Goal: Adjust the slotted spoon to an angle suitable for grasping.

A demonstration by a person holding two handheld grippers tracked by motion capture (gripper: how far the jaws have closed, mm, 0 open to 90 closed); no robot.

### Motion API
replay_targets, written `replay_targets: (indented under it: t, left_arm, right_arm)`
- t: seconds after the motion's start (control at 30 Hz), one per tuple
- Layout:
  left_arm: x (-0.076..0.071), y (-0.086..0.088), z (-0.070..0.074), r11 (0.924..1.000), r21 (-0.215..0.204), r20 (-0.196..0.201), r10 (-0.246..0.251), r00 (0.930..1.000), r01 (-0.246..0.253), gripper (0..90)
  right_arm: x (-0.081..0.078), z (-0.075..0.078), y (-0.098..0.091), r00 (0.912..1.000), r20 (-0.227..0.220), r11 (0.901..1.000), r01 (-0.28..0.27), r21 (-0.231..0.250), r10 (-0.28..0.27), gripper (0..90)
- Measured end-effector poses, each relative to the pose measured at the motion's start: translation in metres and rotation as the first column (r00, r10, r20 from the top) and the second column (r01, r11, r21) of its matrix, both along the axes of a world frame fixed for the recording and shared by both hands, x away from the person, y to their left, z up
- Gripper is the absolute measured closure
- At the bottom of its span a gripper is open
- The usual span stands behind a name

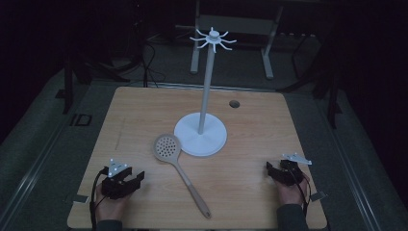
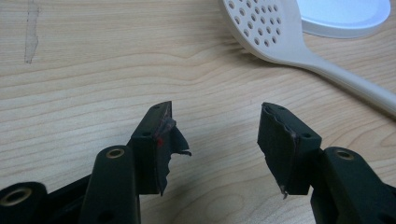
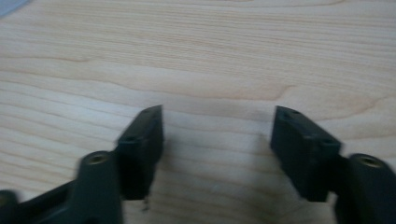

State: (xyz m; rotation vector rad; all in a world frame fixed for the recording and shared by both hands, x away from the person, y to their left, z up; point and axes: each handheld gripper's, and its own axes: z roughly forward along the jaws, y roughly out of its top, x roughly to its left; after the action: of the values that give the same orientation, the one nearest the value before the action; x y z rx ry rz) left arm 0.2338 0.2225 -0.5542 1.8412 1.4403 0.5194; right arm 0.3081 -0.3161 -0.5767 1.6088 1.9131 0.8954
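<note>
A beige slotted spoon (image 1: 179, 168) lies flat on the wooden table (image 1: 144, 110), its perforated head toward the white hook stand (image 1: 202, 130) and its handle toward the front edge. The stand has a round base, a thin pole and a ring of hooks on top. My left gripper (image 1: 137, 178) rests near the front left, open and empty; the left gripper view has the slotted spoon (image 2: 280, 32) ahead and to the right of my left gripper (image 2: 215, 126). My right gripper (image 1: 270, 169) sits at the front right, open, over bare wood, as my right gripper (image 3: 217, 126) also stands in its own view.
A small round hole (image 1: 234, 103) sits in the table near its back right. Dark floor with cables and a metal frame (image 1: 231, 29) lies beyond the far edge. A strip of tape (image 1: 81, 198) sticks out at the front left corner.
</note>
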Motion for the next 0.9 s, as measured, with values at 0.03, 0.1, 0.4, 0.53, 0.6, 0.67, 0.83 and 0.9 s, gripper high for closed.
replay_targets:
  t: [0.03, 0.1, 0.4, 0.53, 0.6, 0.67, 0.83, 0.9]
  left_arm:
    - [0.0, 0.0, 0.0, 1.0, 0.0, -0.001, 0.0, 1.0, 0.0, 45.8]
    - [0.0, 0.0, 0.0, 1.0, 0.004, 0.0, 0.001, 1.0, -0.001, 45.8]
    - [-0.001, 0.0, -0.001, 1.0, 0.005, -0.001, -0.001, 1.0, 0.001, 45.7]
    - [-0.001, -0.001, -0.001, 0.9999, 0.016, -0.002, -0.001, 1.0, 0.001, 45.7]
    - [0.0, -0.001, -0.001, 0.9994, 0.034, -0.001, 0.001, 1.0, -0.001, 45.7]
    - [0.0, -0.001, -0.001, 0.9995, 0.031, -0.001, 0.0, 1.0, 0.0, 45.6]
    - [0.0, -0.001, -0.001, 0.9996, 0.029, 0.0, -0.001, 1.0, 0.001, 45.6]
    - [0.0, -0.001, -0.001, 0.9995, 0.031, -0.002, -0.004, 1.0, 0.004, 45.7]
  right_arm:
    - [0.0, 0.0, 0.0, 1.0, 0.0, 1.0, 0.0, 0.0, 0.0, 44.7]
    - [-0.003, 0.002, 0.003, 0.9995, 0.001, 0.9969, -0.031, 0.072, 0.031, 48.0]
    - [-0.012, 0.011, 0.039, 0.9871, 0.046, 0.9811, -0.158, 0.112, 0.153, 56.8]
    - [-0.014, 0.013, 0.049, 0.9789, 0.051, 0.9721, -0.203, 0.118, 0.198, 62.4]
    - [-0.019, 0.016, 0.069, 0.9568, 0.047, 0.952, -0.29, 0.097, 0.287, 79.5]
    - [-0.023, 0.017, 0.083, 0.9391, 0.051, 0.9357, -0.343, 0.081, 0.34, 86.7]
    - [-0.037, 0.019, 0.121, 0.8855, 0.054, 0.8812, -0.465, 0.088, 0.461, 90.0]
    - [-0.043, 0.018, 0.137, 0.8585, 0.054, 0.8534, -0.513, 0.093, 0.51, 90.0]
